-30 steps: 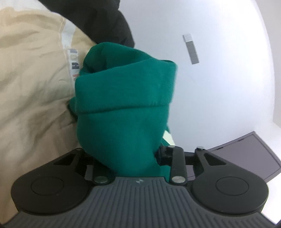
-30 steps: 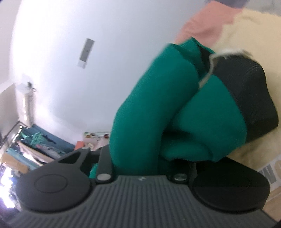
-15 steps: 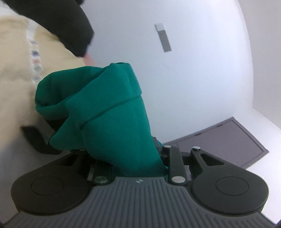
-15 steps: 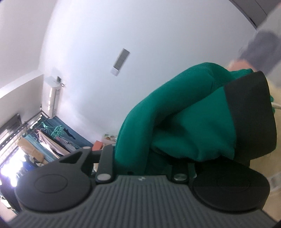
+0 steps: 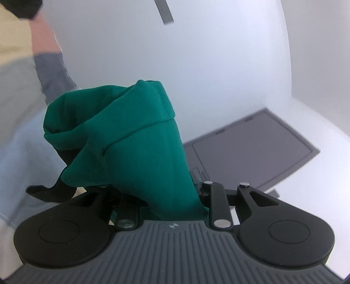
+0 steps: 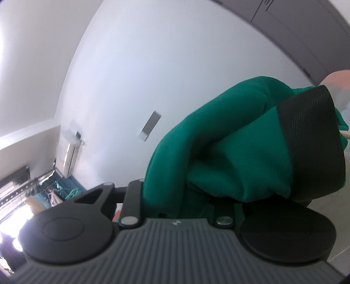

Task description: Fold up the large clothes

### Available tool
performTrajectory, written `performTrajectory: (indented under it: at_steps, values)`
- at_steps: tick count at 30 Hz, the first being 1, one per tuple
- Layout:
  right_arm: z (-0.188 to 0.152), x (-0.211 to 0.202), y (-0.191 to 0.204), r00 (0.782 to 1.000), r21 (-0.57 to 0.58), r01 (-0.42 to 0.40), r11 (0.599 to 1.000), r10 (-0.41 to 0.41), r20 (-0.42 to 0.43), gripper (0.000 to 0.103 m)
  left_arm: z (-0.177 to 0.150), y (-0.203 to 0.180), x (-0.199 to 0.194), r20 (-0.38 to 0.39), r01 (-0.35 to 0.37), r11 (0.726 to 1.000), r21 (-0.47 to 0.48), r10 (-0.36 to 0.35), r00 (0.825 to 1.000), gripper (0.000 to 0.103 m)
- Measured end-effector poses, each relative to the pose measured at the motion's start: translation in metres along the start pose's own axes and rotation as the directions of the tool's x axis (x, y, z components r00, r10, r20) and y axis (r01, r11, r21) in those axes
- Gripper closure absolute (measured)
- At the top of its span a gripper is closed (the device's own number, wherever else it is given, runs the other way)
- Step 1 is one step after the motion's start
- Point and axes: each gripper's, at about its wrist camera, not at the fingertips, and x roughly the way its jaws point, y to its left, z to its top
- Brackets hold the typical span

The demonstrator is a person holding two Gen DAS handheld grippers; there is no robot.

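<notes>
Left wrist view, far left: blurred sleeve (image 5: 51, 72) and pale cloth (image 5: 11, 50) at the frame's edge, too smeared to read further.
Left gripper (image 5: 161, 196): clenched on the green garment (image 5: 135, 139); fingers buried in the cloth, fingertips hidden.
Garment, left side: bunched up out of the jaws, hemmed edge folded over at the top, black trim (image 5: 51, 191) hanging off its lower left.
Room above and right of it: bare white wall (image 5: 218, 65), nothing near the cloth on that side.
Grey wall strip (image 5: 165, 11): high on the wall, well apart from the garment.
Dark flat panel (image 5: 251, 150): low right, behind the gripper, its near corner just beside the cloth's right edge as seen here.
Right wrist view, far left: cluttered shelves (image 6: 37, 190), low and well apart.
Wall unit (image 6: 72, 153): mounted beside the corner.
Middle: open white wall (image 6: 153, 65), a small grey strip (image 6: 149, 125) left of the cloth.
Right gripper (image 6: 177, 205): clamped on the same garment (image 6: 218, 153); fingertips covered.
Black ribbed cuff (image 6: 315, 144): at the bundle's right end, close to the frame edge.
Upper right: dark cabinet edge (image 6: 306, 39) above the cuff.
</notes>
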Motion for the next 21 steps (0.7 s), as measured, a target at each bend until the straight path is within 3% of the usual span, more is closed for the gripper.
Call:
performTrajectory:
  at_steps: [9, 13, 15, 21]
  values:
    - [-0.007, -0.043, -0.091, 0.996, 0.053, 0.083, 0.995, -0.085, 0.029, 0.069, -0.06, 0.042, 0.063, -0.123, -0.07, 0.996, 0.058, 0.077, 0.989, 0.074]
    - [-0.032, -0.051, -0.123, 0.996, 0.115, 0.081, 0.99, -0.085, 0.03, 0.069, -0.074, 0.062, 0.063, -0.115, -0.054, 0.997, 0.053, 0.06, 0.992, 0.074]
    - [-0.04, -0.056, -0.127, 0.997, 0.108, 0.07, 0.992, -0.074, 0.037, 0.069, -0.082, 0.068, 0.057, -0.114, -0.073, 0.996, 0.055, 0.079, 0.99, 0.074]
    - [-0.067, -0.06, -0.143, 0.99, 0.133, 0.137, 0.982, -0.139, 0.005, 0.069, -0.103, 0.092, 0.041, -0.156, -0.125, 0.99, 0.064, 0.134, 0.979, 0.074]
